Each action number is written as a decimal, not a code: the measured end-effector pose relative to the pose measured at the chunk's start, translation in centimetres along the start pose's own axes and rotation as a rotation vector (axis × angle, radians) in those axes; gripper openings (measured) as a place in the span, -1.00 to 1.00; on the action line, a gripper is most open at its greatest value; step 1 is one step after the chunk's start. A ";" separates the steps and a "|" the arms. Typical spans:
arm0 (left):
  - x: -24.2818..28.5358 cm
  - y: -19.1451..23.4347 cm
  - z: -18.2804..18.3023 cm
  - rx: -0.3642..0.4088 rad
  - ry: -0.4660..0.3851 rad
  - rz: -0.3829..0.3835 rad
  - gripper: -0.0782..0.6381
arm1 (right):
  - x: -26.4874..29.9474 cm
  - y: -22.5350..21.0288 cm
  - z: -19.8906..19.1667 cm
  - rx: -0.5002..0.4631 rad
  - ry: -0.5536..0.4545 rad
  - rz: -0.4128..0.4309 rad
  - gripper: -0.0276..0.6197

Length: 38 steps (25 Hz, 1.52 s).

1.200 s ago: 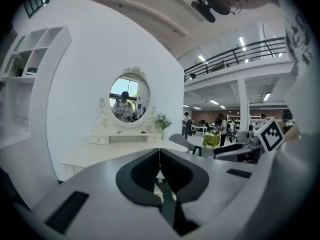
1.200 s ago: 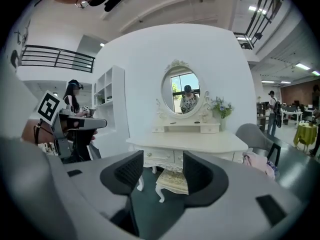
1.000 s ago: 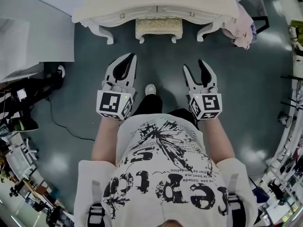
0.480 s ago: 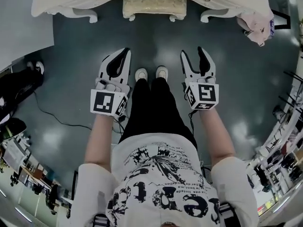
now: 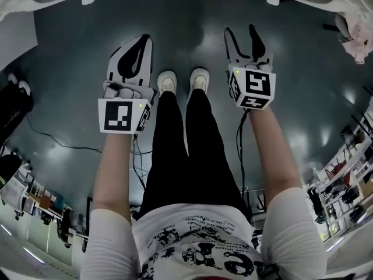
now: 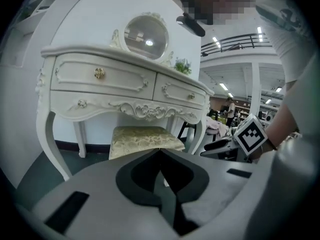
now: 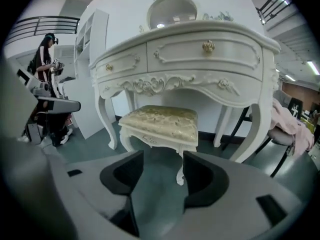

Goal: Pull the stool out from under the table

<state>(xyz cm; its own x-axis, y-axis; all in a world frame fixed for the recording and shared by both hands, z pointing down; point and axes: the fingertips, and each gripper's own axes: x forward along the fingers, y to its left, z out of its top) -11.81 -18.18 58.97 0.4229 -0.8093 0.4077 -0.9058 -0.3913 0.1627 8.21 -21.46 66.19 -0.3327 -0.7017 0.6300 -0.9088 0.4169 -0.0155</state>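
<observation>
And here we are, standing back from the desk (image 7: 200, 54), both tools held out in front at about waist height. The stool (image 7: 161, 123) sits tucked between the desk's curved legs, cushion under the drawers, nothing touching it yet. It's well apart from both tools.

Left gripper (image 6: 160, 152): jaws pressed together, tips meeting, nothing in them. Right gripper (image 7: 162, 159): jaws spread wide, only bare floor (image 5: 76, 69) showing through the gap. Shoes (image 5: 183, 80) are side by side, squarely between the two tools.

So the step in hand looks like the approach, with the pull not yet begun. To do it well, I'd say move in close and come down low, because that white seat frame below the cushion is the solid place to take hold, not the soft padding. The left jaws will need to spread first. One tool near each front corner, clamp the frame firmly, then draw straight back and evenly. Pull lopsided and the stool could twist and knock a leg against the desk's legs on either side.
</observation>
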 end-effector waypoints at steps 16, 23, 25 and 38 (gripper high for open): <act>10.9 3.0 -10.5 -0.023 0.017 -0.040 -0.73 | 17.8 -9.3 -8.4 -0.036 0.081 -0.205 -0.05; 12.9 3.3 -11.9 0.017 0.030 -0.092 -0.73 | 22.2 -10.9 -7.6 -0.086 0.065 -0.249 -0.03; 13.0 3.8 -12.2 0.033 0.031 -0.076 -0.73 | 22.9 -11.3 -7.1 -0.087 0.064 -0.268 -0.04; 12.8 2.7 -12.4 0.037 0.021 -0.067 -0.73 | 22.3 -11.3 -6.8 -0.071 0.038 -0.231 -0.14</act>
<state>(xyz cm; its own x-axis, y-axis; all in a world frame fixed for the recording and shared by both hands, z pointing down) -9.15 -24.12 75.80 0.4816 -0.7714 0.4159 -0.8735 -0.4608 0.1568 12.77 -37.92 85.66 -0.1069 -0.7618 0.6390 -0.9394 0.2879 0.1862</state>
